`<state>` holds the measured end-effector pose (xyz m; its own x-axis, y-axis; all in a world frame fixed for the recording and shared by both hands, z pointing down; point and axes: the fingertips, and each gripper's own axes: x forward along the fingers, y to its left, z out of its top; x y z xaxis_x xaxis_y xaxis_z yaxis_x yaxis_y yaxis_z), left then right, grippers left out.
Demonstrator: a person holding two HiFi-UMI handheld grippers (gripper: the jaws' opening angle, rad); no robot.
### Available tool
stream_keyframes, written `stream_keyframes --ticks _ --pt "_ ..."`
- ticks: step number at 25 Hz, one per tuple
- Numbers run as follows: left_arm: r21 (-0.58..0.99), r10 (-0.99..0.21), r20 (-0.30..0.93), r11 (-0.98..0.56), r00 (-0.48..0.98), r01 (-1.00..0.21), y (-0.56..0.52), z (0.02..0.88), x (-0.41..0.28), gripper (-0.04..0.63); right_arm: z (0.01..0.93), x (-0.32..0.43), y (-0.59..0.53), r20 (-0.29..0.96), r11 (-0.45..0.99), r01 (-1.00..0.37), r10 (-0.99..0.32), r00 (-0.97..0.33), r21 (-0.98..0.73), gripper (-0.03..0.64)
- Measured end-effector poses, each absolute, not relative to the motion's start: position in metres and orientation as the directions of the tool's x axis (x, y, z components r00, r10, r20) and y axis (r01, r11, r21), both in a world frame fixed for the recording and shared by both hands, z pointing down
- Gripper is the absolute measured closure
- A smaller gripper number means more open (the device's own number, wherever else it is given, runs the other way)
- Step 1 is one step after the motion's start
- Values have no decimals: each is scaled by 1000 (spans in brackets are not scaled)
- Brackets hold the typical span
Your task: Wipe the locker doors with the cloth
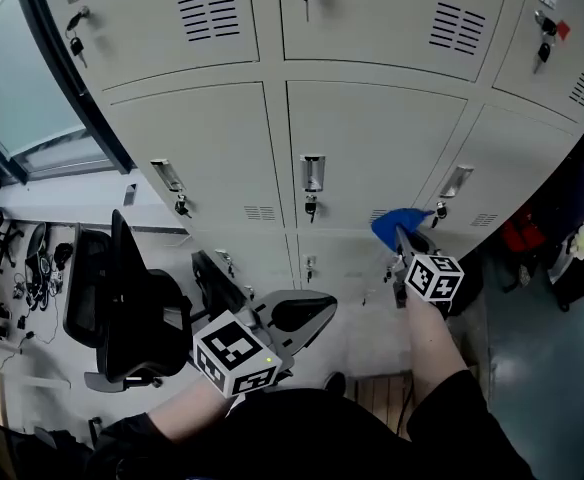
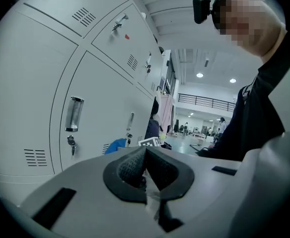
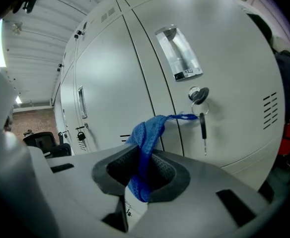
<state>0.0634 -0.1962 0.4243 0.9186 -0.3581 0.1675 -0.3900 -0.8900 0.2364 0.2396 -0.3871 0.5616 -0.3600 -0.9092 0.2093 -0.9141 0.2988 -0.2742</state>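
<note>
Cloth (image 3: pixel 144 138) is clamped in the right gripper's (image 3: pixel 143 171) jaws, free end toward the door (image 3: pixel 229 58) for wiping; the left gripper (image 2: pixel 145 175), jaws together and empty, hangs clear.

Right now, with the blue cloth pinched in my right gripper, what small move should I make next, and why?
Probably ease the right gripper forward until the bunched blue cloth presses on the pale grey metal locker door, keeping clear of the hanging silver key. The cloth is clamped in the shut gripper, and its loose tip trails by that key, where a stroke might snag.
</note>
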Motion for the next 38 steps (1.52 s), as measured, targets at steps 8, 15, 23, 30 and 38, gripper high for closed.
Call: stream_keyframes --ticks 8,15,23,30,38 --pt "257 -358 163 -884 919 -390 -201 430 60 589 568 196 -382 203 357 -884 -882 -426 -302 572" --pt "264 -392 172 -865 904 -426 -205 432 35 589 577 77 -390 220 514 -803 -782 -584 -302 572" --pt "270 -413 182 -852 892 -449 -204 436 23 589 593 61 -399 260 517 -801 -764 -591 -301 572" --pt "272 -379 183 -867 907 -417 -195 436 59 589 603 159 -392 302 410 -869 -822 -483 -277 572" --pt "259 -384 181 -870 906 -420 -181 432 110 589 614 250 -387 334 346 -904 -845 -417 -252 572"
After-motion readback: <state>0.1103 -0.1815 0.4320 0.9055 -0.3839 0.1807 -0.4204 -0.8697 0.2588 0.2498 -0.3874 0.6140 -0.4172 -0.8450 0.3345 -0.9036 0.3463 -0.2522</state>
